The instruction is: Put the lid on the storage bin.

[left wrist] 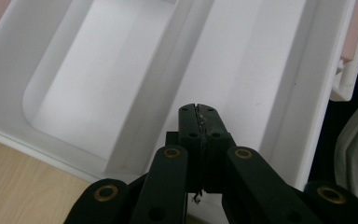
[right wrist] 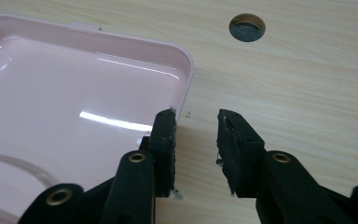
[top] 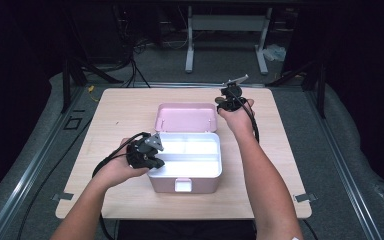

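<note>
A pink box (top: 200, 186) stands at the table's middle with its lid (top: 186, 118) swung back and lying flat, pink inside up. A white tray (top: 192, 167) with two compartments sits in the box. My left gripper (top: 152, 159) rests at the box's left front edge; its jaws are shut tight with nothing visible between them, over the tray (left wrist: 98, 70) near the divider. My right gripper (top: 228, 102) is at the lid's far right corner. In the right gripper view its jaws (right wrist: 196, 119) stand apart over bare wood, just beside the lid's corner (right wrist: 74, 93), holding nothing.
The light wooden table (top: 120, 110) has free room around the box on all sides. A round hole (right wrist: 247, 27) sits in the tabletop beyond the right gripper. The box's latch (top: 183, 185) faces the person. Dark floor, cables and a stand lie past the far edge.
</note>
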